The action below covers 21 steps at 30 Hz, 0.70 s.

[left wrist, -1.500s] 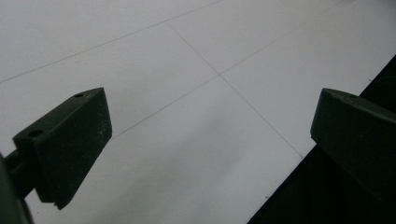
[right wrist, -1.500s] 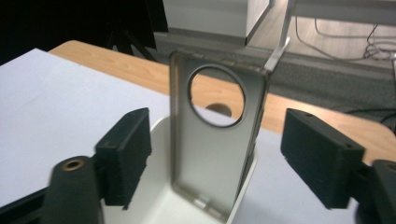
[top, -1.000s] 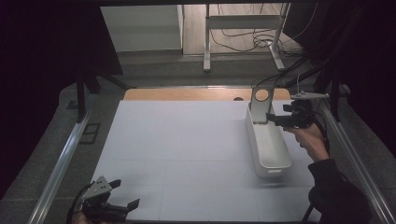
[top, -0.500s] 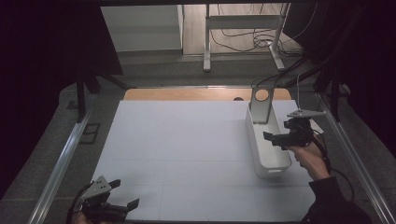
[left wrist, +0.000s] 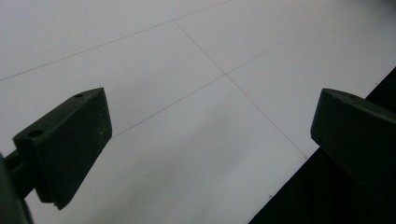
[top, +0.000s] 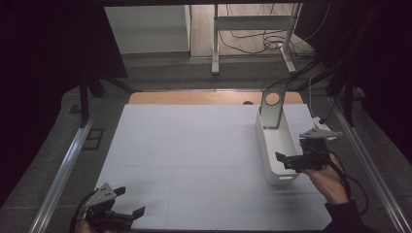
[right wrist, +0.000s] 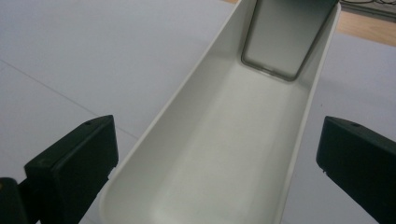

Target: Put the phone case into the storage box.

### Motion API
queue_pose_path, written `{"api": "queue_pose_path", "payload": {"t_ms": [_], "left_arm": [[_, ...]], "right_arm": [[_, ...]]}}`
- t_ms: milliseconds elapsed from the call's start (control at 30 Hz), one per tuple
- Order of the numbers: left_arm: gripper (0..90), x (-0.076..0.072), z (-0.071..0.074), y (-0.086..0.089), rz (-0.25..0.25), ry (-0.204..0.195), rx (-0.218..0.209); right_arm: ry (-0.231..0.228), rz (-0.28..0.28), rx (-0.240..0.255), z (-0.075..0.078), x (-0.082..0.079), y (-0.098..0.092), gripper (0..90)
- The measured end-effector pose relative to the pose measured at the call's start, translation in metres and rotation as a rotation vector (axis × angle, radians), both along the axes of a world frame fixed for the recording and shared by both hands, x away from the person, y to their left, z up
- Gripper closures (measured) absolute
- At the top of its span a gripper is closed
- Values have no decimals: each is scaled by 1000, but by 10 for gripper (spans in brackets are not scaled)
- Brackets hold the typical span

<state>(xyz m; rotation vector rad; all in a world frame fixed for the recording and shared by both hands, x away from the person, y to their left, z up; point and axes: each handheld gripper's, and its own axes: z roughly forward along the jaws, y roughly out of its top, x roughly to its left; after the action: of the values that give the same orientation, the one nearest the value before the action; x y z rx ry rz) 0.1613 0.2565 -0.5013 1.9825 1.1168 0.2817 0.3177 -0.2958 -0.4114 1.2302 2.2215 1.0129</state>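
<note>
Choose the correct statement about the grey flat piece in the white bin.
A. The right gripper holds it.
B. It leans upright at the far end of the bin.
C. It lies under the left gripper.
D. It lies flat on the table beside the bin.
B: the grey flat piece stands leaning against the far end wall of the white bin, apart from the open right gripper.

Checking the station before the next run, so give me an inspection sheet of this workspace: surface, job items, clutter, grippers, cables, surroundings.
Surface: white table top with thin seam lines, bare wooden strip along the far edge.
Job's things: long white bin at the right; a grey panel with a round hole leans upright in its far end. The rest of the bin is empty.
Clutter: nothing seen.
Grippers: left gripper open over the near left corner, nothing between its jaws; right gripper has just been opening, its jaws wide either side of the bin's near end, not pressing it.
Cables: loose cables on the floor beyond the table; one trails from the right gripper.
Surroundings: metal rails along both sides, a stand's legs behind, dark edges.
</note>
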Motion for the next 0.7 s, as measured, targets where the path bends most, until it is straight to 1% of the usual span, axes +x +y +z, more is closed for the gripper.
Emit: {"api": "queue_pose_path", "payload": {"t_ms": [133,167,233,300,400,467,700], "left_arm": [[0,0,0,0,2,2,-2],[0,0,0,0,2,1,-1],[0,0,0,0,2,1,-1],[0,0,0,0,3,-1,2],[0,0,0,0,7,1,3],[0,0,0,-1,14,0,7],[0,-1,0,0,28,-6,21]], "right_arm": [[0,-3,13,-3,-14,-3,0],[4,-4,17,-5,-21,-4,0],[8,-4,15,-7,-29,-5,0],[5,-5,10,-7,-31,-6,0],[1,-14,1,-10,-44,-8,0],[-3,-25,4,-11,-52,-10,0],[16,-37,22,-21,-73,-14,0]]}}
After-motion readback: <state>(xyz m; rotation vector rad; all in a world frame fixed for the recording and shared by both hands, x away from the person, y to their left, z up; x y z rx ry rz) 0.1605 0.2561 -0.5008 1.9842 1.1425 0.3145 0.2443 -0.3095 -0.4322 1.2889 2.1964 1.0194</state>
